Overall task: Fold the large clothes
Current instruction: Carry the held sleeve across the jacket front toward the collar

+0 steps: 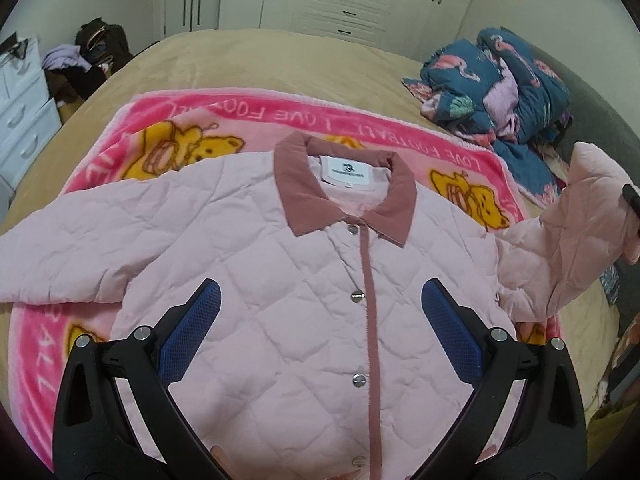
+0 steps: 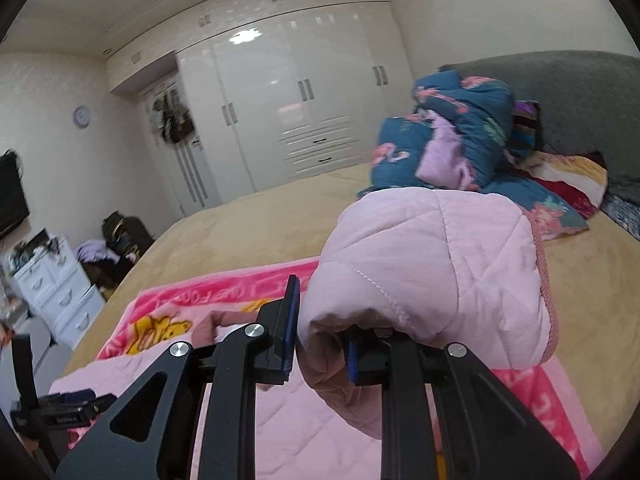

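A pale pink quilted jacket with a dusty-rose collar lies buttoned and face up on a pink cartoon blanket. My left gripper hovers open over the jacket's chest, its blue pads wide apart with nothing between them. One sleeve lies flat at the left; the other sleeve is lifted at the right. My right gripper is shut on that sleeve's cuff end, which bulges over its fingers and hides the right fingertip. The left gripper shows small at the lower left of the right wrist view.
The blanket lies on a tan bed. A crumpled blue flamingo-print quilt sits at the bed's far right, by a grey headboard. White wardrobes line the far wall. A white drawer unit and a clothes pile stand left.
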